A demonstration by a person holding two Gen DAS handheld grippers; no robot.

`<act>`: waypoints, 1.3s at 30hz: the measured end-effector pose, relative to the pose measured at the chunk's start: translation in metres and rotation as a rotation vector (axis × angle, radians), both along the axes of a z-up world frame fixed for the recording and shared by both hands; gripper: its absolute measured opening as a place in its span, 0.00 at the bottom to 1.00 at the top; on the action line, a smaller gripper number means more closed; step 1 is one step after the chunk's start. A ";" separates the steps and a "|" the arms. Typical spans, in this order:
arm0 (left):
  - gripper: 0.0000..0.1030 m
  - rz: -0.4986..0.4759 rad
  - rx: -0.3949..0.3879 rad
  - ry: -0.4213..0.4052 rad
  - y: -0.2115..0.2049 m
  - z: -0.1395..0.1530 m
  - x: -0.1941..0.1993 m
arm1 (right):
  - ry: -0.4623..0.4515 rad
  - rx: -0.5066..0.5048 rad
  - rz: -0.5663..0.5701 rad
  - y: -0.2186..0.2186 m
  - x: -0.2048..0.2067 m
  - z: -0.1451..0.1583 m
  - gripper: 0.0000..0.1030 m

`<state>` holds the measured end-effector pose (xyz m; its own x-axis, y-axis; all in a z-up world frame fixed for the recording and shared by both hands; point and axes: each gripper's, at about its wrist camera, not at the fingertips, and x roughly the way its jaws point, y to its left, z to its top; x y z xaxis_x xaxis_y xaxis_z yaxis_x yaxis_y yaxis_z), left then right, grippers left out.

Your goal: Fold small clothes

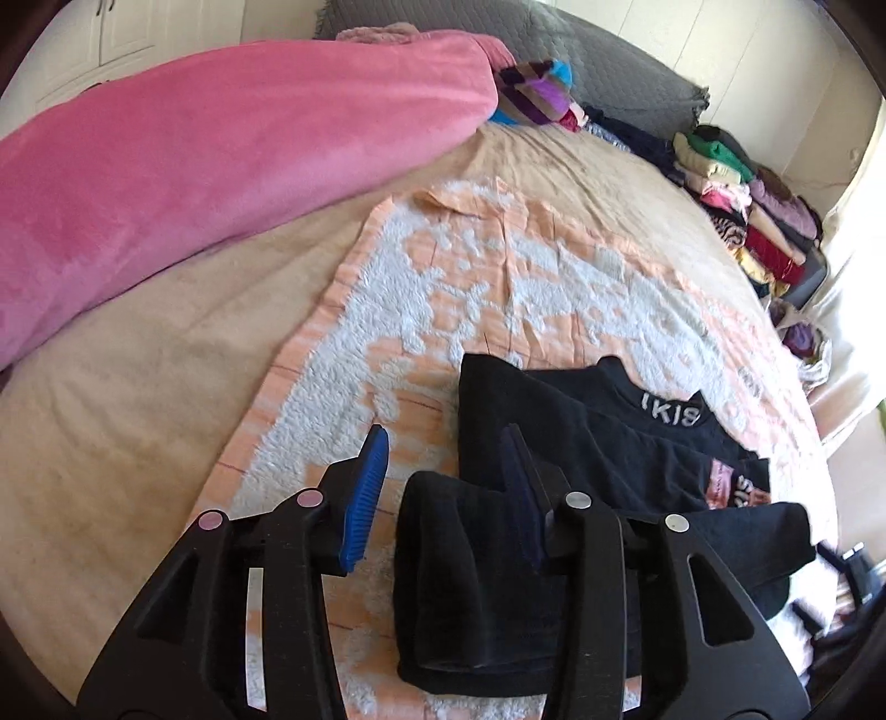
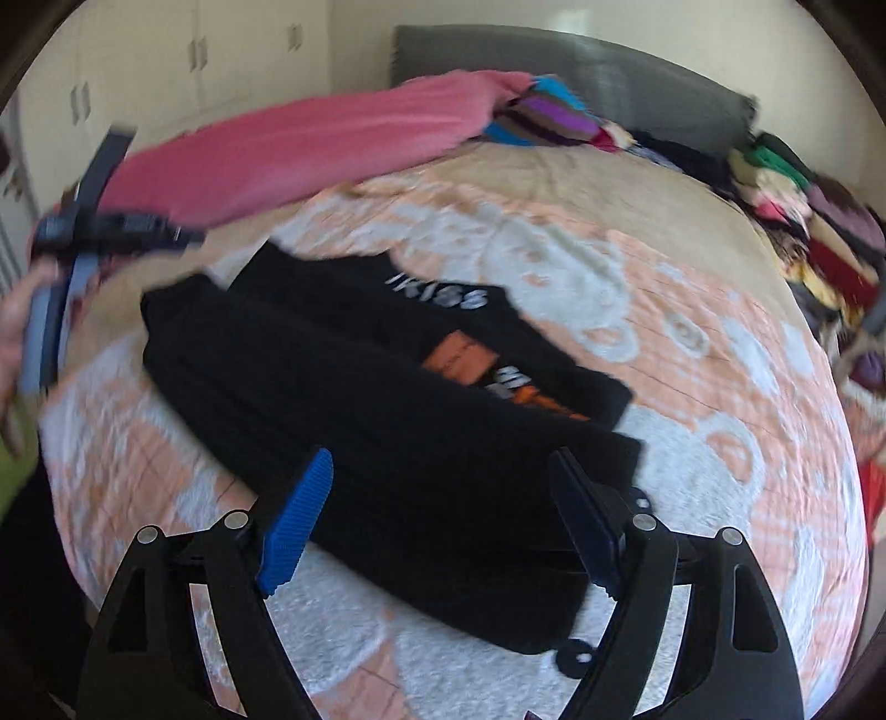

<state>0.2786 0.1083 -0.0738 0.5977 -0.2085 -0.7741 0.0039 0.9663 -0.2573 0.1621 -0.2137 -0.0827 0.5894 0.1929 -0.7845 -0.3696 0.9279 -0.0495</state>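
Note:
A black top [image 1: 581, 443] with white collar lettering lies on the orange-and-white blanket [image 1: 443, 288], partly folded, one sleeve laid over the body. It also shows in the right wrist view [image 2: 360, 387], with an orange print. My left gripper [image 1: 443, 487] is open and empty, its fingers on either side of the near sleeve end. My right gripper [image 2: 443, 509] is open and empty, just above the top's near edge. The left gripper [image 2: 83, 232] shows blurred at the far left of the right wrist view.
A pink blanket roll [image 1: 194, 155] lies along the left of the bed. Stacks of folded clothes [image 1: 747, 210] line the right edge, below a grey headboard [image 1: 554, 44]. White cupboards [image 2: 194, 55] stand behind.

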 end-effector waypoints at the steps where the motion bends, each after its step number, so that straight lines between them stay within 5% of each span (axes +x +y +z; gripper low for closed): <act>1: 0.34 0.007 0.003 -0.002 0.003 0.001 0.000 | 0.017 -0.026 0.021 0.011 0.002 -0.007 0.77; 12: 0.39 -0.008 -0.038 0.004 0.007 0.002 0.000 | 0.028 -0.390 0.184 0.076 0.021 -0.066 0.75; 13: 0.39 -0.007 -0.041 0.004 0.008 0.002 0.001 | 0.030 -0.388 0.185 0.077 0.024 -0.069 0.70; 14: 0.39 -0.008 -0.040 0.005 0.008 0.002 0.001 | 0.034 -0.372 0.185 0.076 0.028 -0.069 0.51; 16: 0.39 -0.010 -0.039 0.004 0.008 0.002 0.001 | 0.035 -0.330 0.191 0.074 0.033 -0.065 0.29; 19: 0.39 -0.007 -0.049 0.003 0.009 0.002 0.001 | 0.005 -0.275 0.176 0.068 0.038 -0.045 0.15; 28: 0.39 -0.012 -0.048 0.007 0.010 0.003 0.001 | 0.022 -0.092 0.041 0.035 0.120 -0.005 0.15; 34: 0.39 -0.012 -0.036 0.011 0.010 0.002 0.001 | 0.083 -0.041 -0.058 0.025 0.178 -0.017 0.16; 39: 0.46 -0.024 -0.012 0.017 0.013 0.001 0.002 | 0.086 -0.090 -0.145 0.013 0.202 -0.030 0.31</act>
